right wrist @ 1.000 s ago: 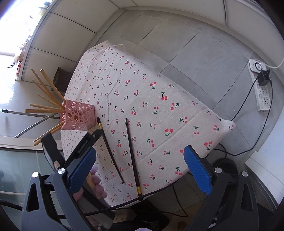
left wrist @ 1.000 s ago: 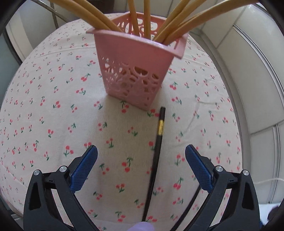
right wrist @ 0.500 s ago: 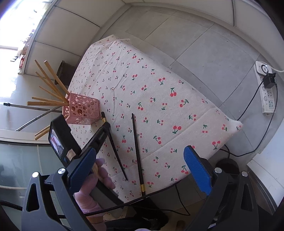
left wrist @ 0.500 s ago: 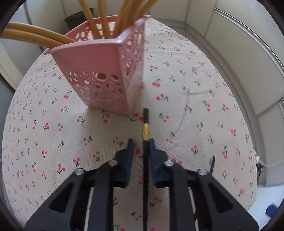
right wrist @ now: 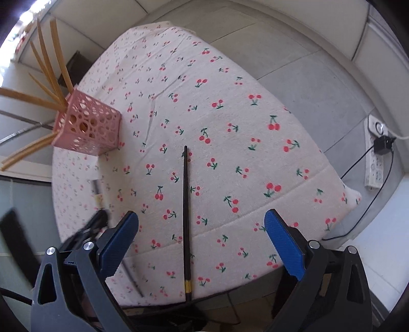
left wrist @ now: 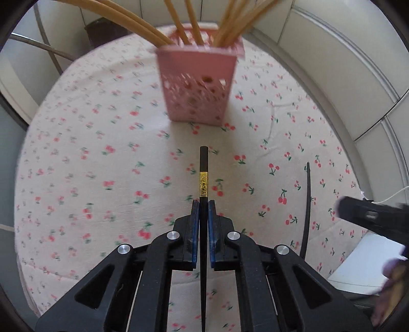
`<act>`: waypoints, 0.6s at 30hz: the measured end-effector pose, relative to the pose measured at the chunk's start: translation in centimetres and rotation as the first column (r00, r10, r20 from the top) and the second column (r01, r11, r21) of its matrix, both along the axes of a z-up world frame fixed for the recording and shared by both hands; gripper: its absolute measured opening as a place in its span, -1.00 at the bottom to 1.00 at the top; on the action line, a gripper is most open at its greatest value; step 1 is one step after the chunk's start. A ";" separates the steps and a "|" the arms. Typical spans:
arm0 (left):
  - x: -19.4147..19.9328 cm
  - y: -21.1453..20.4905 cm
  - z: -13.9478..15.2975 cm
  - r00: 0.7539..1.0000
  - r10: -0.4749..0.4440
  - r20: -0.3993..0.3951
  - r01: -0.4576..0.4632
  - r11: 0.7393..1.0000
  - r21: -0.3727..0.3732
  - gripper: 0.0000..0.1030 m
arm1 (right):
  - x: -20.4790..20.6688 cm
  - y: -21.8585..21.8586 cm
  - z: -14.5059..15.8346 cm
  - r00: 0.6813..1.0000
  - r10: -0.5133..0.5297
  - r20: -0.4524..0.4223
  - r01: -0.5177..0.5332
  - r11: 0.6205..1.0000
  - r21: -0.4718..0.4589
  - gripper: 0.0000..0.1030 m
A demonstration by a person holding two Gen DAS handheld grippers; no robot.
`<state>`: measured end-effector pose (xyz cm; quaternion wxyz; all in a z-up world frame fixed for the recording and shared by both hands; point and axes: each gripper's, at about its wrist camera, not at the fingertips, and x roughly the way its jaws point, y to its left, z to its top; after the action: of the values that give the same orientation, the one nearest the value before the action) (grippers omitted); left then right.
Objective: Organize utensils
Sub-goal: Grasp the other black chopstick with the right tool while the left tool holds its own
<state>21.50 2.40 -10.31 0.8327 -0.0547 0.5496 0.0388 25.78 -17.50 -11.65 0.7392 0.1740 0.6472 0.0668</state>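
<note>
A pink perforated holder (left wrist: 198, 86) with several wooden chopsticks (left wrist: 143, 24) stands at the far side of the cherry-print cloth. My left gripper (left wrist: 203, 204) is shut on a black chopstick (left wrist: 203, 163) with a gold band, lifted off the cloth and pointing toward the holder. A second black chopstick (right wrist: 185, 204) lies on the cloth, its gold-banded end at the near edge. My right gripper (right wrist: 202, 229) hangs open above it, the chopstick lying between the blue pads (right wrist: 283, 242) untouched. In the right wrist view the pink holder (right wrist: 88, 127) is at the left; the left gripper (right wrist: 87, 229) is a blur.
The table (right wrist: 230, 76) is small and drops off close on every side to a tiled floor. A power strip (right wrist: 375, 155) with a black plug and cable lies on the floor at the right. The second chopstick (left wrist: 306, 209) and right gripper (left wrist: 375, 219) show in the left wrist view.
My left gripper went from wide open to shut on the black chopstick and raised it. My right gripper dropped closer to the table, centring over the other black chopstick.
</note>
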 end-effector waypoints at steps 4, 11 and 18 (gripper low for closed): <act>-2.5 1.3 3.1 0.996 0.024 0.087 -0.032 0.995 0.090 -0.88 | 0.7 2.4 -1.2 0.999 0.036 0.005 -0.035 0.995 -0.091 0.86; -4.7 2.7 6.7 0.977 0.074 0.199 -0.098 0.989 0.113 -0.88 | 1.1 4.9 -3.3 0.998 0.058 -0.014 -0.060 0.983 -0.176 0.88; -5.4 4.5 8.5 0.956 0.129 0.263 -0.154 0.985 0.079 -0.88 | 1.3 6.4 -3.1 0.994 0.081 0.069 -0.058 0.955 -0.291 0.38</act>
<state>16.09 6.94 -1.83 0.8937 -0.0572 0.4291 0.1180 27.07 -11.06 -14.71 0.7792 0.0386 0.6256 0.0044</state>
